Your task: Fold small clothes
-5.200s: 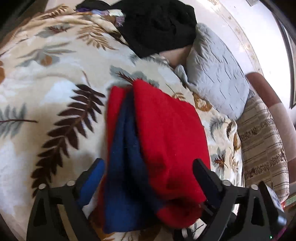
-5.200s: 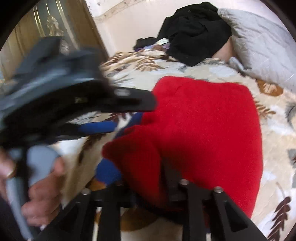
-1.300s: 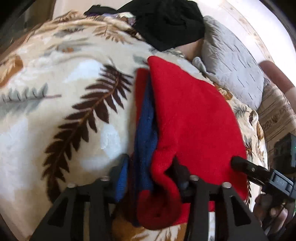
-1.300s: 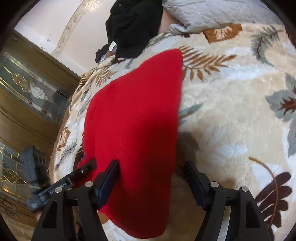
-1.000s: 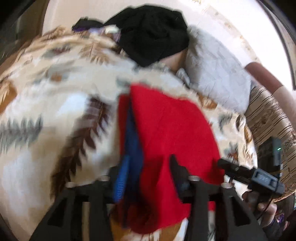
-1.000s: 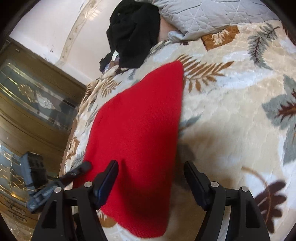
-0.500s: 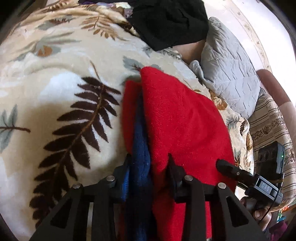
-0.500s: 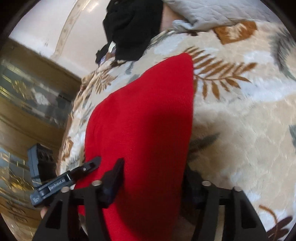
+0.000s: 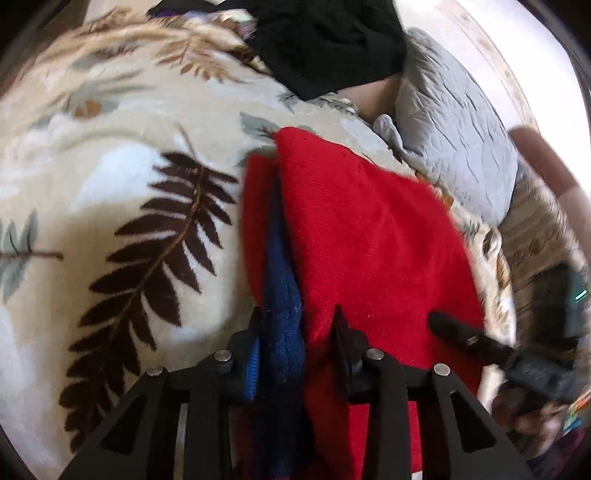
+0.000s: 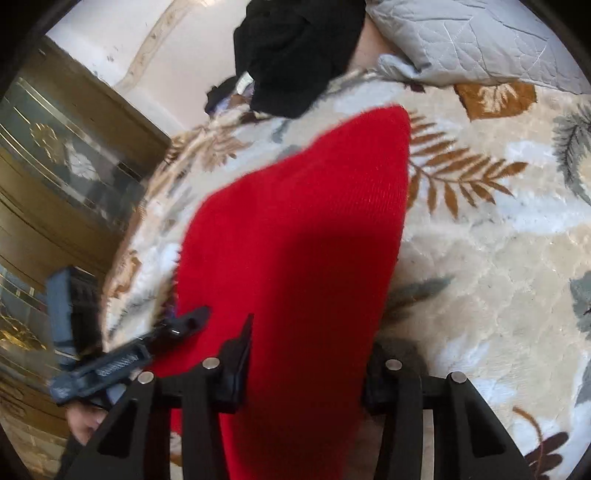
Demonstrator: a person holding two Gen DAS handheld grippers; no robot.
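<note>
A red and blue garment lies folded lengthwise on a cream blanket printed with brown and grey fern leaves. The left gripper has its 2 jaws clenched on the near left edge, where a blue layer bunches up between red ones. The right gripper straddles the near right edge of the same cloth, its jaws closing with the red fabric between them; whether the pads press it yet I cannot tell.

Beyond the garment's far end a heap of black clothing sits on the blanket, with a grey quilted pillow just beside it. A striped cushion lies past the pillow at the right. To the left of the bed stands a dark wooden cabinet with gilt glass panels, against a pale wall.
</note>
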